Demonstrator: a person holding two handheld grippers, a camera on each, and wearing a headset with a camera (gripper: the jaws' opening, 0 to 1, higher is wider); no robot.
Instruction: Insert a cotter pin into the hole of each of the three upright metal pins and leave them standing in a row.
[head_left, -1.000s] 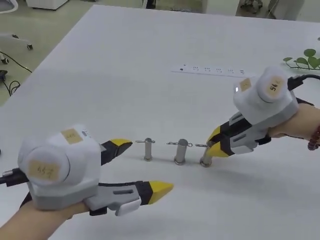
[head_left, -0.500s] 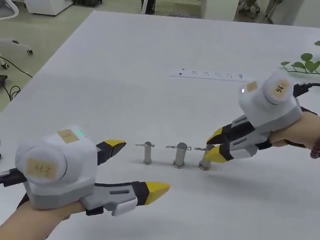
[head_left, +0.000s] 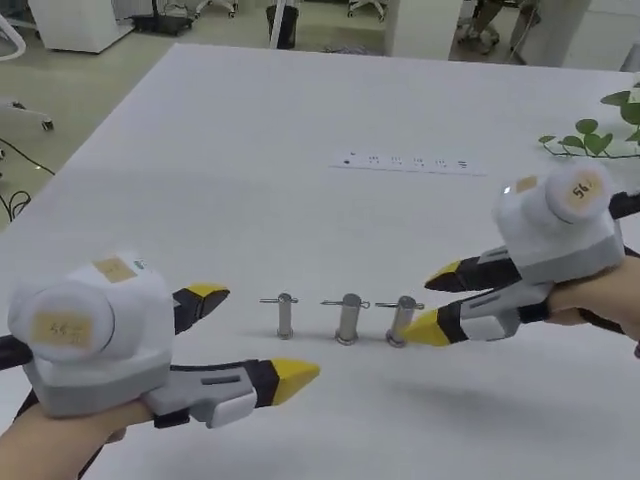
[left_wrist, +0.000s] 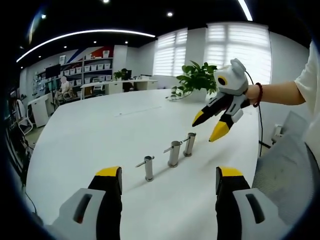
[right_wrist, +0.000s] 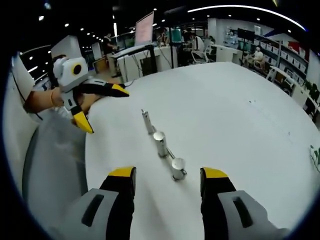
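You work at a long white bench (head_left: 200, 160): a power strip (head_left: 408, 162) lies well beyond your right hand-held gripper (head_left: 419, 308), a leafy plant (head_left: 590, 135) farther off, blinded windows (left_wrist: 235, 47) behind, strip lights (left_wrist: 85, 35) overhead.

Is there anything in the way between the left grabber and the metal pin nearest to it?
No, nothing visible. Only bare table lies between the open left gripper and the nearest metal pin, which stands upright with a cotter pin through it. The middle pin and far pin stand beyond it.
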